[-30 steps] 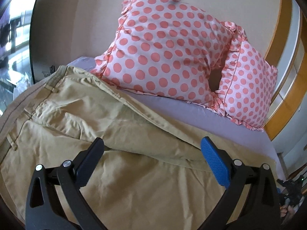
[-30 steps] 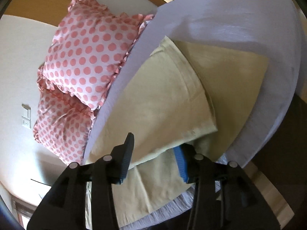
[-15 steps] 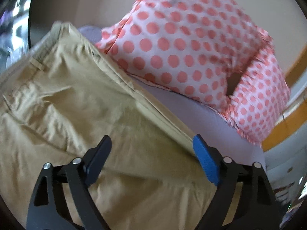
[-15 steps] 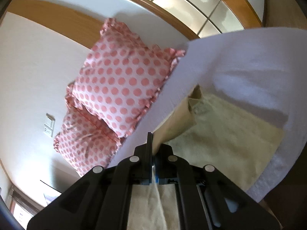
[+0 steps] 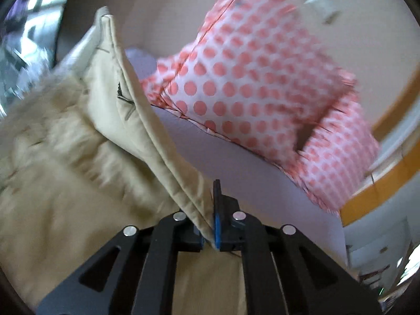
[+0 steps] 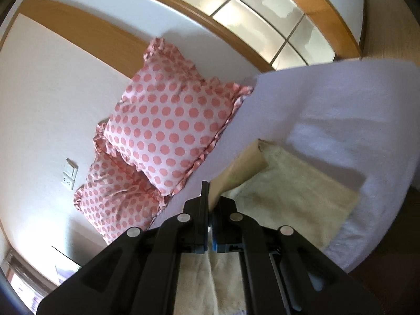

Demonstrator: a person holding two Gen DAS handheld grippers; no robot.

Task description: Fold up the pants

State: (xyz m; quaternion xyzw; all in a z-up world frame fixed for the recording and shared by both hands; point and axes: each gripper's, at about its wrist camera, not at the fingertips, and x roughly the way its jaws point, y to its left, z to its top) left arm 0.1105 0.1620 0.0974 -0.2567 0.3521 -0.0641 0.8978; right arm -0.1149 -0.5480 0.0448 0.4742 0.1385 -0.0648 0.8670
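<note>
Beige pants [image 5: 78, 157] lie on a bed with a pale lilac sheet [image 5: 199, 152]. My left gripper [image 5: 210, 225] is shut on the pants' upper edge and lifts it, so a seamed flap rises toward the waistband at the upper left. In the right wrist view, my right gripper [image 6: 210, 210] is shut on the edge of a pant leg [image 6: 236, 173] and holds it raised above the rest of the pants [image 6: 296, 194] lying flat on the sheet [image 6: 341, 110].
Two white pillows with pink dots [image 5: 252, 78] [image 6: 168, 131] lean against the wall at the head of the bed. A wall socket [image 6: 69, 174] sits beside them. A wooden window frame [image 6: 236, 34] runs above. The bed's edge [image 6: 375, 233] drops off at the right.
Both grippers have shut on the pants: the right one half a second ago, the left one just now. Both have lifted the fabric edge off the bed.
</note>
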